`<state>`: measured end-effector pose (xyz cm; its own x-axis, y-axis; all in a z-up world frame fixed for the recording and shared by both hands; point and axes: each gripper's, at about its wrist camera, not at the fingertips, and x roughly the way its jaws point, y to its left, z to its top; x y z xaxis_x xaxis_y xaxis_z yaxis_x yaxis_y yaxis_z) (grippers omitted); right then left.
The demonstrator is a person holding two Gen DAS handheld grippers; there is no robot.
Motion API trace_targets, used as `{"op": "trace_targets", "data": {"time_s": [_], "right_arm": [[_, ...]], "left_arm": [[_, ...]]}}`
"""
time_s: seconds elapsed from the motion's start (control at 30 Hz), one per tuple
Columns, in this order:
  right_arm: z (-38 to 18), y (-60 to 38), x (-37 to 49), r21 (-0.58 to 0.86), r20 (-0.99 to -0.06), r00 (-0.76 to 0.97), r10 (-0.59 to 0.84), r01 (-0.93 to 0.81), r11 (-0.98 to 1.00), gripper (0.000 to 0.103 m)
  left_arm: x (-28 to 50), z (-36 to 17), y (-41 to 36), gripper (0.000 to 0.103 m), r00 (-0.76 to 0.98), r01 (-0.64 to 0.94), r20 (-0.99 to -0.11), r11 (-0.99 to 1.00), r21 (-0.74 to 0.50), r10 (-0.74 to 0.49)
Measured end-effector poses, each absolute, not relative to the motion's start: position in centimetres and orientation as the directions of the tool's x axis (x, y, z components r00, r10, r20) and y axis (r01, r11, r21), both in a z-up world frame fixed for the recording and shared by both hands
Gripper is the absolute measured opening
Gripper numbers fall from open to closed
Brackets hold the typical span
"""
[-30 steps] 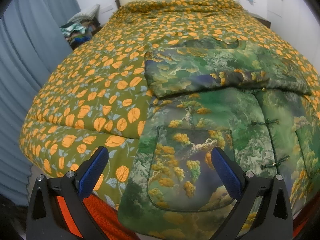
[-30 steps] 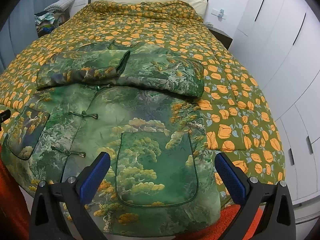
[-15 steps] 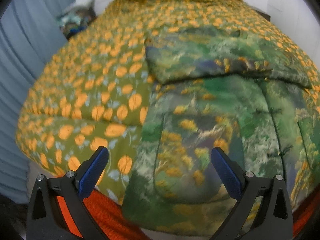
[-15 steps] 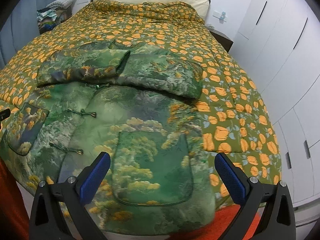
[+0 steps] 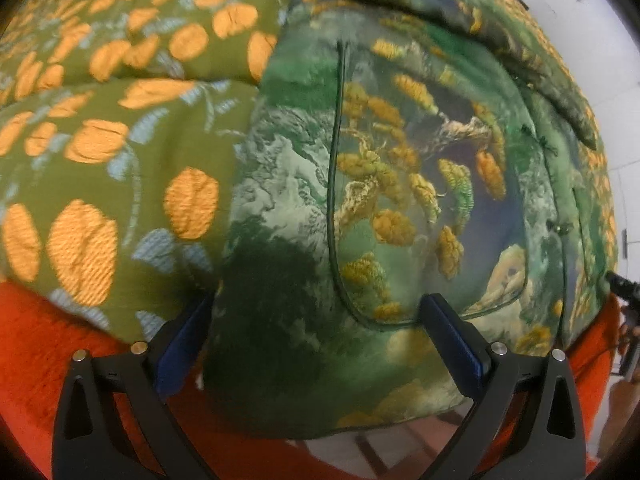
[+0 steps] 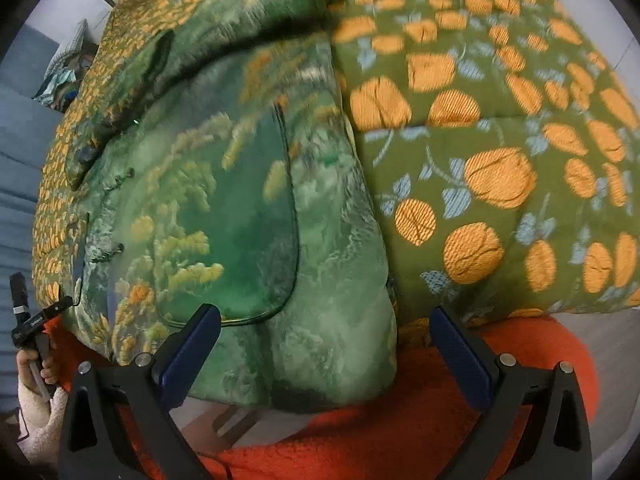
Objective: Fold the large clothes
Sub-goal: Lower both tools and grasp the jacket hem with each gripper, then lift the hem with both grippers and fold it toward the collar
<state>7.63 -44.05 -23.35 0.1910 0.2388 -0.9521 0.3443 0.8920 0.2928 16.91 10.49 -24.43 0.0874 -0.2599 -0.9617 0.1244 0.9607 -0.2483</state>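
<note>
I am holding my left tool (image 5: 318, 334) wide open at the bottom hem of the jacket (image 5: 400, 184), with the blue pads (image 5: 182, 344) standing on either side of its lower left corner and not pinching the cloth. The jacket is lying flat on the bed, on top of the quilt (image 5: 100, 128), and is filling the view from 6 o'clock up to 12 o'clock, while the quilt with its orange flowers is spreading away toward 9 and 10 o'clock. A patch pocket (image 5: 420, 200) is sitting just above the tool's right pad, and a folded sleeve (image 5: 460, 20) is lying across the jacket toward 1 o'clock. An orange blanket (image 5: 36, 344) is hanging below the quilt at 7 o'clock. In the other view I am holding my right tool (image 6: 324, 346) open just as wide at the jacket's (image 6: 248, 216) lower right corner, with the hem hanging between the pads and neither pad closing on it. The second pocket (image 6: 240, 232) is lying just above the left pad, toward 11 o'clock, and the quilt (image 6: 500, 140) is running off toward 2 and 3 o'clock. At 8 o'clock in this view my left hand (image 6: 36, 364), in a fuzzy white sleeve (image 6: 36, 420), is gripping the handle of the other tool beside the jacket's far corner.
</note>
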Motion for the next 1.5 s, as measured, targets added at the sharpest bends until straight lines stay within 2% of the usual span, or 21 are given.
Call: {"op": "trace_targets", "data": {"time_s": [0.13, 0.17, 0.2, 0.23, 0.27, 0.3, 0.33, 0.37, 0.4, 0.43, 0.47, 0.5, 0.53, 0.83, 1.03, 1.13, 1.27, 1.37, 1.5], "right_arm": [[-25.6, -43.9, 8.2, 0.319, -0.948, 0.115, 0.298, 0.345, 0.882, 0.101], [-25.7, -43.7, 8.2, 0.321, -0.947, 0.105, 0.304, 0.332, 0.887, 0.098], [-25.8, -43.6, 8.2, 0.336, -0.942, 0.096, 0.322, 0.317, 0.887, 0.086], [-25.6, -43.5, 8.2, 0.339, -0.94, 0.088, 0.328, 0.311, 0.888, 0.076], [-25.3, -43.4, 8.2, 0.332, -0.943, 0.084, 0.322, 0.304, 0.893, 0.074], [-24.8, -43.3, 8.1, 0.324, -0.946, 0.085, 0.313, 0.287, 0.901, 0.065], [-24.3, -43.2, 8.1, 0.318, -0.948, 0.088, 0.305, 0.275, 0.907, 0.053], [-23.8, -43.3, 7.9, 0.311, -0.951, 0.091, 0.297, 0.269, 0.912, 0.048], [-23.3, -43.4, 7.7, 0.304, -0.953, 0.097, 0.288, 0.27, 0.914, 0.035], [-22.9, -43.6, 7.5, 0.309, -0.951, 0.105, 0.291, 0.271, 0.911, 0.027], [-22.4, -43.7, 7.3, 0.322, -0.946, 0.117, 0.301, 0.274, 0.906, 0.024], [-21.8, -43.8, 7.1, 0.349, -0.936, 0.138, 0.323, 0.274, 0.896, 0.016], [-21.3, -43.8, 7.1, 0.369, -0.928, 0.158, 0.337, 0.277, 0.887, 0.015], [-17.6, -42.6, 4.7, 0.396, -0.913, 0.201, 0.355, 0.231, 0.889, 0.014], [-16.7, -42.2, 0.3, 0.465, -0.885, 0.166, 0.435, 0.27, 0.843, 0.014], [-15.7, -42.1, -1.9, 0.542, -0.84, 0.181, 0.511, 0.312, 0.781, 0.014], [-13.4, -43.4, -0.6, 0.651, -0.758, 0.296, 0.581, 0.313, 0.691, 0.013], [-10.9, -45.8, 3.6, 0.708, -0.698, 0.406, 0.59, 0.266, 0.655, 0.013], [-9.7, -48.7, 10.5, 0.753, -0.632, 0.523, 0.572, 0.238, 0.613, 0.013]], "left_arm": [[16.7, -24.6, 10.6, 0.102, 0.051, 0.119, -0.956, 0.952, -0.283, -0.29], [16.5, -24.6, 10.7, 0.1, 0.03, 0.114, -0.955, 0.95, -0.29, -0.295], [16.3, -24.7, 10.9, 0.098, 0.011, 0.113, -0.955, 0.95, -0.293, -0.296], [15.9, -24.8, 11.2, 0.085, -0.007, 0.114, -0.957, 0.95, -0.289, -0.29], [15.5, -24.7, 11.1, 0.07, -0.015, 0.125, -0.964, 0.956, -0.264, -0.264], [15.1, -24.4, 11.0, 0.064, -0.011, 0.139, -0.971, 0.961, -0.238, -0.239], [14.8, -24.1, 10.9, 0.046, -0.007, 0.147, -0.974, 0.963, -0.225, -0.227], [14.5, -23.8, 10.9, 0.028, -0.004, 0.15, -0.976, 0.965, -0.217, -0.219], [14.4, -23.4, 11.0, 0.023, -0.002, 0.15, -0.976, 0.965, -0.217, -0.219], [14.3, -22.9, 11.0, 0.018, 0.002, 0.147, -0.973, 0.963, -0.226, -0.229], [14.2, -22.4, 11.3, 0.015, 0.006, 0.147, -0.971, 0.961, -0.234, -0.237], [13.9, -21.9, 11.4, 0.014, 0.013, 0.15, -0.97, 0.96, -0.238, -0.242], [13.8, -21.3, 11.6, 0.014, 0.021, 0.156, -0.969, 0.958, -0.242, -0.248], [10.2, -17.3, 13.2, 0.012, 0.02, 0.215, -0.953, 0.932, -0.293, -0.304], [7.9, -15.6, 15.2, 0.012, -0.064, 0.219, -0.941, 0.915, -0.339, -0.333], [7.8, -13.5, 16.3, 0.012, -0.057, 0.204, -0.926, 0.904, -0.376, -0.373], [11.7, -9.0, 17.7, 0.012, 0.054, 0.173, -0.864, 0.857, -0.486, -0.501], [16.6, -6.2, 18.1, 0.012, 0.142, 0.183, -0.805, 0.815, -0.55, -0.576], [24.7, -5.6, 14.5, 0.011, 0.232, 0.191, -0.767, 0.802, -0.567, -0.598]]}}
